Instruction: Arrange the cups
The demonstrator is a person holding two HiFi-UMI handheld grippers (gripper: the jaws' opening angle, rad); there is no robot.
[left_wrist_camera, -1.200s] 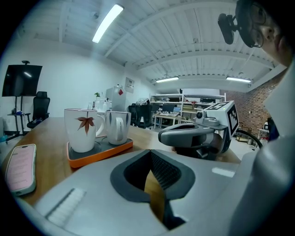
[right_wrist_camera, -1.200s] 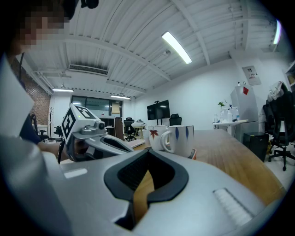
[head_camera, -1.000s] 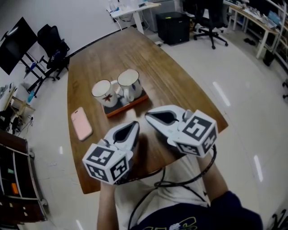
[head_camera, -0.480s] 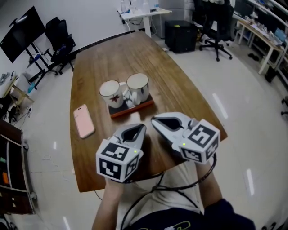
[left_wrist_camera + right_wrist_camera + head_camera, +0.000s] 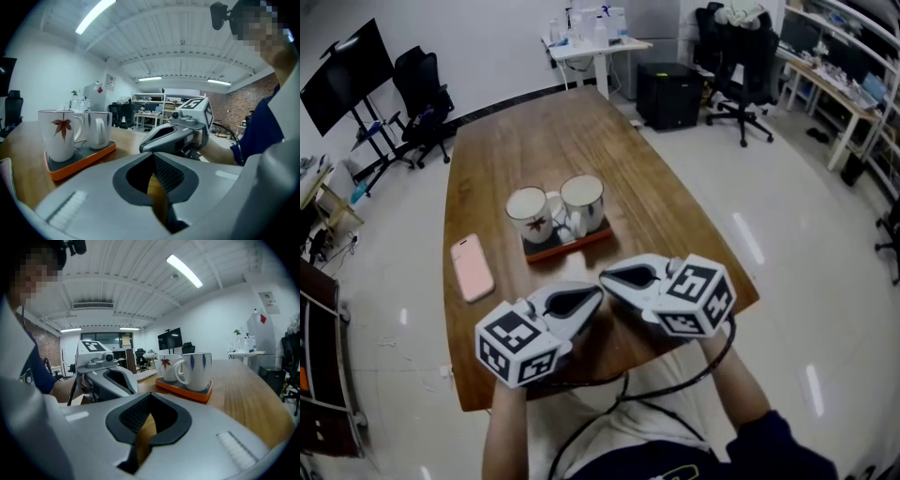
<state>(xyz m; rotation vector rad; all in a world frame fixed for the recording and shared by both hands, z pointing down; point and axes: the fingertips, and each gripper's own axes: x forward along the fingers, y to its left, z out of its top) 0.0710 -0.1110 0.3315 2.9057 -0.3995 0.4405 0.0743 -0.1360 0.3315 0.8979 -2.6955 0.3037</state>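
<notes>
Office bench: two cups share a tray just ahead of left claw and right claw, both clenched empty, apparently poised to start.

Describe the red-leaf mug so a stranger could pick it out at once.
On the wooden table, an orange tray holds two white mugs. The leaf mug is the left one in the head view, on the pink phone's side. It bears a red maple leaf; the other mug has blue marks.
</notes>
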